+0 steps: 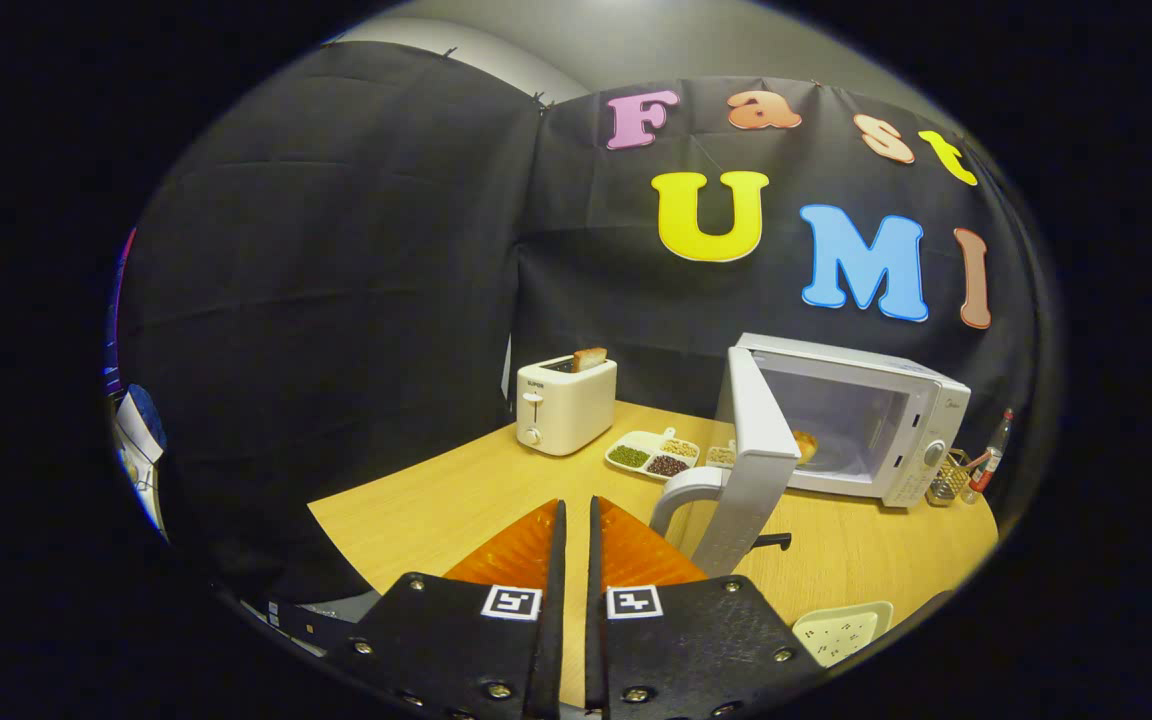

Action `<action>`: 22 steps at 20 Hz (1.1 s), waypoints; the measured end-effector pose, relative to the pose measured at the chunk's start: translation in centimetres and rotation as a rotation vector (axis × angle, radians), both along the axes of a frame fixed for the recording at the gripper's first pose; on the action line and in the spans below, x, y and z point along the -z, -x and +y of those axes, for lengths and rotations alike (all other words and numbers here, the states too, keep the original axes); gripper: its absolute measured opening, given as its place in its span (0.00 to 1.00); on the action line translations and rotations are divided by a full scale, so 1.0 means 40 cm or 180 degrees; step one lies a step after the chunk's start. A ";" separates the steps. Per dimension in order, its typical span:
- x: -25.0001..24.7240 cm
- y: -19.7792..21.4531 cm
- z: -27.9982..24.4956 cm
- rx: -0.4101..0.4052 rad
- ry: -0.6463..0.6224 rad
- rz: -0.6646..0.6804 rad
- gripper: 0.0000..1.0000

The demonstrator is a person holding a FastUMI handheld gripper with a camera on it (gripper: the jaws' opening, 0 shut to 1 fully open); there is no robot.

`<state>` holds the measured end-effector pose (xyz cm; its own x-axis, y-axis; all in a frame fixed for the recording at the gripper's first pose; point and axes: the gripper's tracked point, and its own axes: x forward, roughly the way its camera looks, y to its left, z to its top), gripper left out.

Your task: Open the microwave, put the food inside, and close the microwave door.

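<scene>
- The claw is clenched on nothing, its fingers nearly touching with only a thin slit between them, above the counter.
- The microwave stands beyond the fingers, its long axis running across the counter.
- Its door is swung wide open, edge-on toward the fingers.
- The food sits inside the cavity.
- A toaster holds a bread slice upright.
</scene>
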<state>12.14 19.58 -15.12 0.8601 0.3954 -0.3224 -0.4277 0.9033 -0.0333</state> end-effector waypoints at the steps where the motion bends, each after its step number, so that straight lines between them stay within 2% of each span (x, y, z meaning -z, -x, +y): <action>1: 0.006 -0.007 -0.003 0.0018 0.0011 0.0033 0.10; 7: 0.014 -0.070 -0.041 0.0178 -0.0153 0.0142 0.10; 10: 0.001 -0.066 -0.065 0.0265 -0.0200 0.0157 0.10; 16: 0.016 -0.080 -0.213 0.0759 -0.0213 0.0218 0.10; 22: 0.022 -0.157 -0.374 0.1238 -0.0265 0.0270 0.10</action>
